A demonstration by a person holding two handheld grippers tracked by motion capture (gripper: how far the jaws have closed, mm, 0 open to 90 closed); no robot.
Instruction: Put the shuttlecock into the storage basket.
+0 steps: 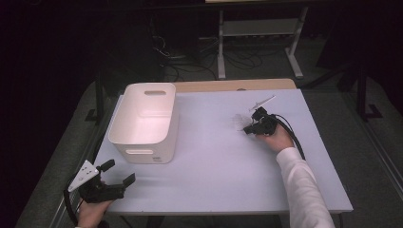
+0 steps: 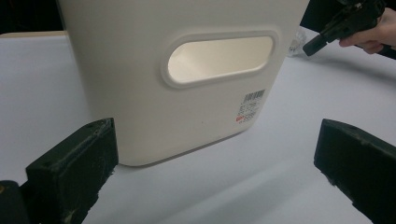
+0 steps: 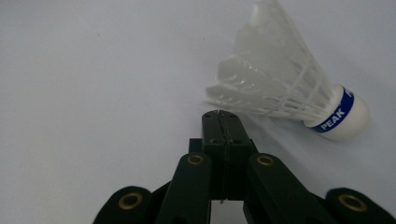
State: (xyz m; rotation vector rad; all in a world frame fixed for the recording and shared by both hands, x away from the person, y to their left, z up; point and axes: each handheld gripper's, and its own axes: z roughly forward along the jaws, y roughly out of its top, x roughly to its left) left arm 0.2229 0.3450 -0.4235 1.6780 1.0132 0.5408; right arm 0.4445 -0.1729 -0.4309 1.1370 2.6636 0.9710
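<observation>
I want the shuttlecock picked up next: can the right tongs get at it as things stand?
Probably yes. The shuttlecock lies on its side on bare table, just beyond the right tongs, with nothing between them. But the jaws are shut and must open first.

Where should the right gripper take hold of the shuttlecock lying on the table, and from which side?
Probably at the cork head with its blue band. The shuttlecock lies on its side, feathers spread and fragile, the head firm and round. The right gripper is shut beside the feathers; it should open and come from above, jaws across the head.
</observation>
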